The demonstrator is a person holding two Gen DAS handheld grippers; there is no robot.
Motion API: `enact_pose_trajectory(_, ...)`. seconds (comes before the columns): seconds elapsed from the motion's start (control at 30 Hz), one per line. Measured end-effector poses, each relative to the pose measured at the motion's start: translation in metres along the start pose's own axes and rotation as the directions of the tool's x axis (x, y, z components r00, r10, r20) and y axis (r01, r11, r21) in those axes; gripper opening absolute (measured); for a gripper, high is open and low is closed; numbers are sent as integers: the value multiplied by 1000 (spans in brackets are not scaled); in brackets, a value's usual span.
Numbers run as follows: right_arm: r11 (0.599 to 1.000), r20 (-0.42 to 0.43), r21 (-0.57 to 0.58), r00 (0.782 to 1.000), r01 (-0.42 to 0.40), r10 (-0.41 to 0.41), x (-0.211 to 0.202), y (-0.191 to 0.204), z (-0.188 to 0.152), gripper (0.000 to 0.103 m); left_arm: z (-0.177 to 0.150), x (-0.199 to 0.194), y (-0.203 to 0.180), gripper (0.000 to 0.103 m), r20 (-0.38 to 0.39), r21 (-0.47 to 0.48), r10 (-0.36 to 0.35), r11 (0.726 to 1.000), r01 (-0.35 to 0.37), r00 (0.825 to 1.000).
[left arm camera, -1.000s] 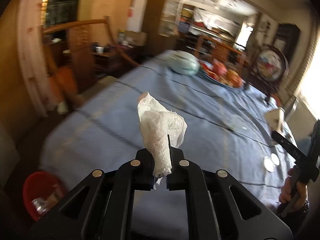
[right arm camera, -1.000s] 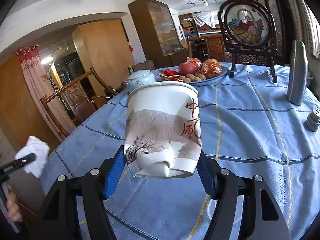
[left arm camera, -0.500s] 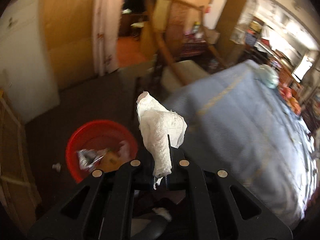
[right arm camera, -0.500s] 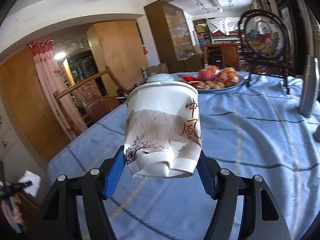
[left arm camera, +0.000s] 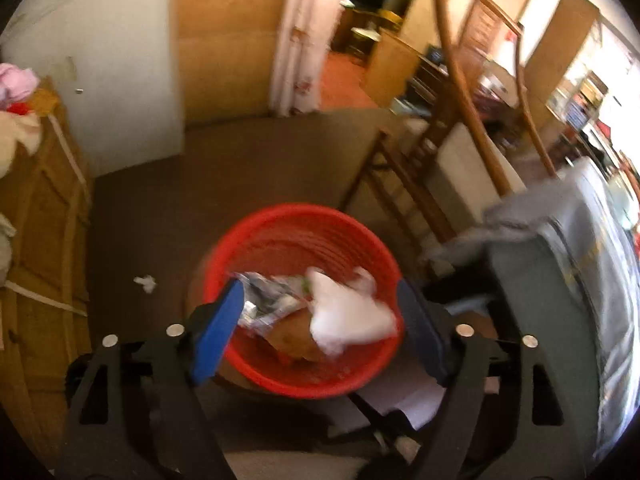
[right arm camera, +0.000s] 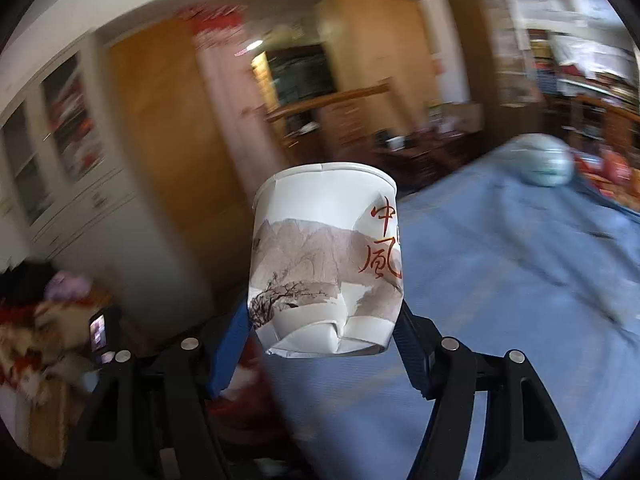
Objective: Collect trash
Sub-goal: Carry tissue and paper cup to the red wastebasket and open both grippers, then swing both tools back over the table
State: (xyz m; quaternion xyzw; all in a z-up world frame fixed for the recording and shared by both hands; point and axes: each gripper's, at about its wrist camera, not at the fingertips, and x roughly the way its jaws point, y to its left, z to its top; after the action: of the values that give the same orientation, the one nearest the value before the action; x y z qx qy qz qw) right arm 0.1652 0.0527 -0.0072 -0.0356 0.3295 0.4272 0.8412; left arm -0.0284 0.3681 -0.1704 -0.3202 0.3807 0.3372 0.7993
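In the left wrist view a red trash basket (left arm camera: 296, 236) stands on the floor below my left gripper (left arm camera: 320, 320), whose jaws are wide open and empty. The white tissue (left arm camera: 348, 316) is blurred, loose between the blue pads over the basket. A foil wrapper (left arm camera: 264, 300) and brown scraps lie inside the basket. In the right wrist view my right gripper (right arm camera: 324, 340) is shut on a crumpled paper cup (right arm camera: 326, 256) with a mountain print and red characters, held upright at the table's edge.
A small white scrap (left arm camera: 145, 282) lies on the floor left of the basket. A wooden chair (left arm camera: 460, 160) stands behind it beside the blue-clothed table (right arm camera: 500, 280). A wooden cabinet (left arm camera: 36, 260) is at the left. A teapot (right arm camera: 540, 160) sits far on the table.
My left gripper swung down over the red basket and opened, letting go of the tissue, which now drops into it. My right gripper turned left with the cup in it.
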Motion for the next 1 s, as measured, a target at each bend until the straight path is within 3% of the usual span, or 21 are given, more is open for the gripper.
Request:
enact_pose_trajectory(0.2, 984, -181, -86, 973, -158, 141, 83, 91, -12, 67, 11, -13, 36, 89, 94, -114, 144, 985, -133, 985)
enact_pose_trajectory(0.43, 963, -378, -138, 911, -232, 165, 170, 150, -43, 67, 19, -10, 69, 93, 81, -231, 243, 948, -219, 967)
enact_pose_trajectory(0.53, 947, -430, -187, 889, -260, 159, 192, 171, -56, 70, 20, -6, 83, 93, 54, -284, 238, 935, -213, 970)
enact_pose_trajectory(0.6, 945, -425, -234, 899, -226, 110, 199, 179, -62, 76, 20, -2, 89, 93, 38, -303, 221, 932, -200, 975)
enact_pose_trajectory(0.7, 946, -412, -234, 904, -226, 115, 192, 175, -63, 76, 19, 1, 85, 93, 35, -291, 225, 934, -205, 974)
enact_pose_trajectory(1.0, 982, -322, -103, 940, -157, 117, 148, 120, -48, 77, 13, -8, 47, 93, 64, -189, 186, 967, -172, 980)
